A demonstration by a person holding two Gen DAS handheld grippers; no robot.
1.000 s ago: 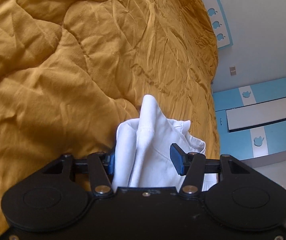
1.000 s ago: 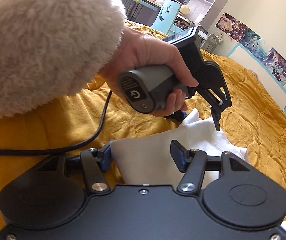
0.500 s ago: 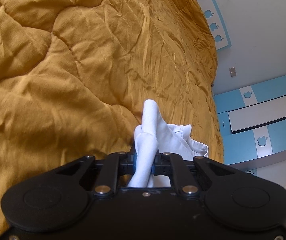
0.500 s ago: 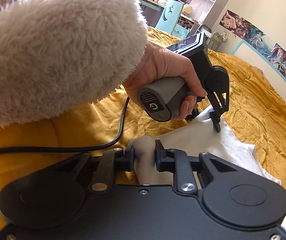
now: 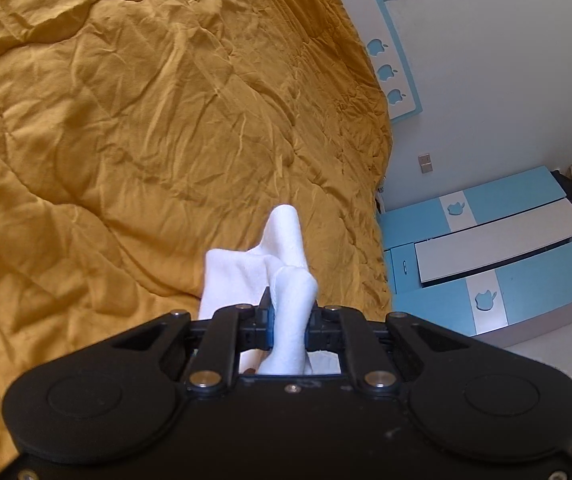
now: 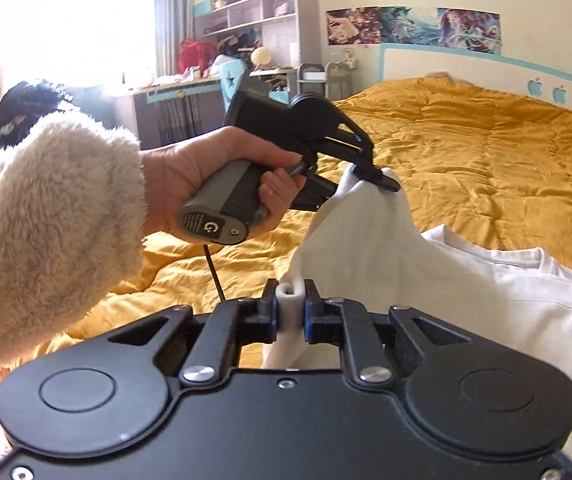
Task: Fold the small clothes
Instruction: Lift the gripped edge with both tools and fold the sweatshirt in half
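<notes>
mustard quilt (image 5: 146, 128), blue cabinet (image 5: 526, 280) — cluttered shelves (image 6: 246, 4)

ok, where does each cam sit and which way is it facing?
Left wrist: on the left gripper, looking across the quilt toward the blue cabinet; only its own fingers show, shut on the white garment.
Right wrist: on the right gripper, facing the headboard and shelves; shows the left hand, sleeve and left gripper, its own fingers closing on the garment.
Shared: garment, quilt.
</notes>
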